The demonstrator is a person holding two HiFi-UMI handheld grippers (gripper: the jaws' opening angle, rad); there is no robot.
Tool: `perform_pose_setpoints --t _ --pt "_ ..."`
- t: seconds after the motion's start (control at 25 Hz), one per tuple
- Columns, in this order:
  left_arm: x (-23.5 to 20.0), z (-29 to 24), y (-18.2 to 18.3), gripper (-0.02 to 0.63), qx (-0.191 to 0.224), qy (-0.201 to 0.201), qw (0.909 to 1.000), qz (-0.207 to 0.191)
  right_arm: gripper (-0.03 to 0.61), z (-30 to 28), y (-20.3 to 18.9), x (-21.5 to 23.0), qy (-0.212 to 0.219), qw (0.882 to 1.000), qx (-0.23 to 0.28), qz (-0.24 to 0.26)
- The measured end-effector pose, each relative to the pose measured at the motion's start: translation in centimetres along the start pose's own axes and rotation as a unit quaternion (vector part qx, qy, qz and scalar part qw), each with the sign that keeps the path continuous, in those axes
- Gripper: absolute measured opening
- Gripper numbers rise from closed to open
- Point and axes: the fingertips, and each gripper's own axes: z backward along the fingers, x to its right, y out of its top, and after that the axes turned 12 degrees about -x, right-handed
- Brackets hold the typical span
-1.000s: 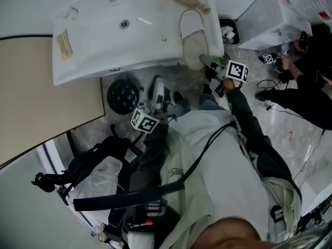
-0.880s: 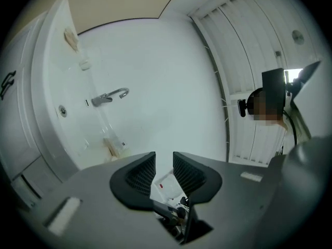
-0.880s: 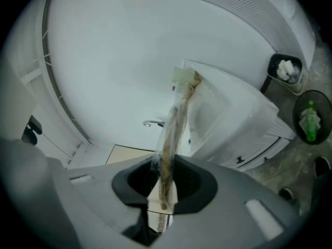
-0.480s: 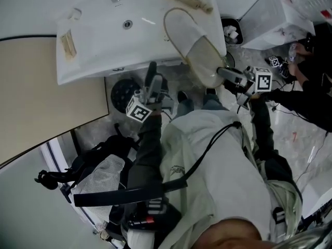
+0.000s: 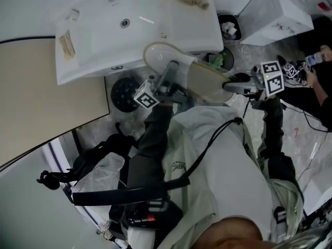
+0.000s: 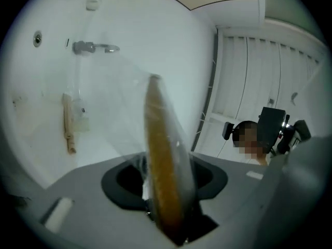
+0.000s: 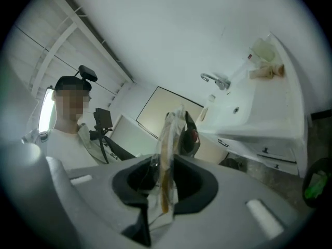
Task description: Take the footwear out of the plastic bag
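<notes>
The slipper (image 5: 207,82), wrapped in its clear plastic bag (image 6: 116,95), hangs in the air just in front of the sink counter (image 5: 104,40). We judge it light and floppy and the film slippery, so we would pinch loose film at one end and the firmer sole rim at the other. The fingers of the left gripper (image 5: 170,72) have just been closing, roughly half apart, onto the sole edge through the film. Those of the right gripper (image 5: 228,85) are nearly together on the far end

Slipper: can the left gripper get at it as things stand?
Likely yes, through film only: left gripper, jaws just closing, clasps the slipper inside the plastic bag; right gripper pinches the other end.
</notes>
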Motion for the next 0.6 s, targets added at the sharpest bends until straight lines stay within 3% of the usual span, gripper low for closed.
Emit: perform_pose_setpoints --t 0.04,0.12,0.2,0.32,0.4,0.48,0.6 --pt "0.2 0.1 0.1 0.151 0.011 -0.008 0.9999 0.003 0.078 -0.1 0.1 -0.2 0.000 1.000 0.006 0.010" --pt "1.2 0.1 0.7 0.127 0.044 -0.031 0.9983 0.021 0.081 0.3 1.0 -0.8 -0.003 0.998 0.046 0.048" --pt "2.1 0.2 1.5 0.118 0.083 -0.048 0.9948 0.032 0.082 1.3 2.5 -1.6 -0.014 0.987 0.118 0.107" --pt "3.2 1.1 3.2 0.110 0.145 -0.058 0.9875 0.023 0.084 3.6 4.7 -2.9 -0.038 0.953 0.234 0.190" --pt "3.9 2.1 4.7 0.109 0.189 -0.065 0.9798 0.016 0.084 5.1 5.5 -4.0 -0.047 0.931 0.284 0.227" --pt "4.5 3.2 6.1 0.109 0.221 -0.066 0.9730 0.008 0.084 5.9 5.9 -4.7 -0.071 0.920 0.301 0.242" --pt "5.0 4.0 7.1 0.109 0.242 -0.059 0.9685 -0.006 0.084 4.9 6.0 -4.6 -0.155 0.912 0.274 0.264"
